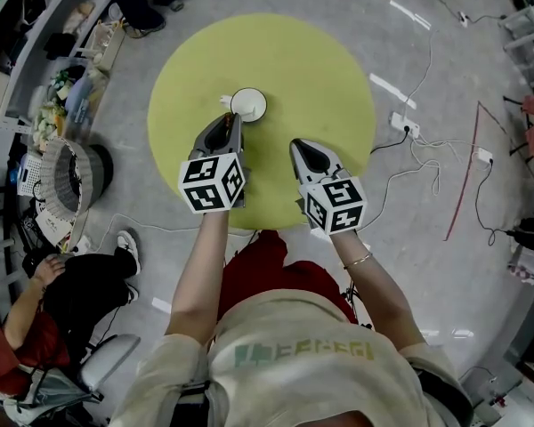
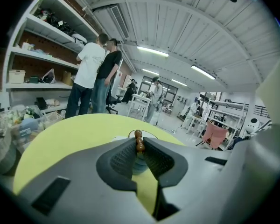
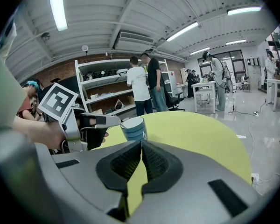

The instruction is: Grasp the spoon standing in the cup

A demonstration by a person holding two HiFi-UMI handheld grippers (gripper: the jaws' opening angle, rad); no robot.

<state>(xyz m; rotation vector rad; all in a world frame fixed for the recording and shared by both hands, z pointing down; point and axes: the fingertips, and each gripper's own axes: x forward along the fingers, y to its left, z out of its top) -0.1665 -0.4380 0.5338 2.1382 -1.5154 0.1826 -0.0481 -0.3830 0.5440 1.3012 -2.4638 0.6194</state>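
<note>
A spoon with a brown beaded wooden handle (image 2: 139, 143) stands upright in a blue cup (image 2: 138, 164), which rests on a round yellow table (image 2: 65, 143). My left gripper (image 2: 140, 147) has its ribbed pads pressed on the handle from both sides, just above the cup. Seen from the head view, the cup (image 1: 247, 105) is at the far side of the table (image 1: 320, 78) with the left gripper (image 1: 229, 121) at its left rim. My right gripper (image 3: 141, 146) is shut and empty, held back to the right of the cup (image 3: 134, 129); in the head view it (image 1: 303, 148) hovers over the table.
Two people (image 2: 95, 76) stand at shelves beyond the table. A woven basket (image 1: 67, 178) and cluttered shelving sit on the left. Cables and a power strip (image 1: 400, 123) lie on the floor to the right. A seated person (image 1: 71, 301) is at lower left.
</note>
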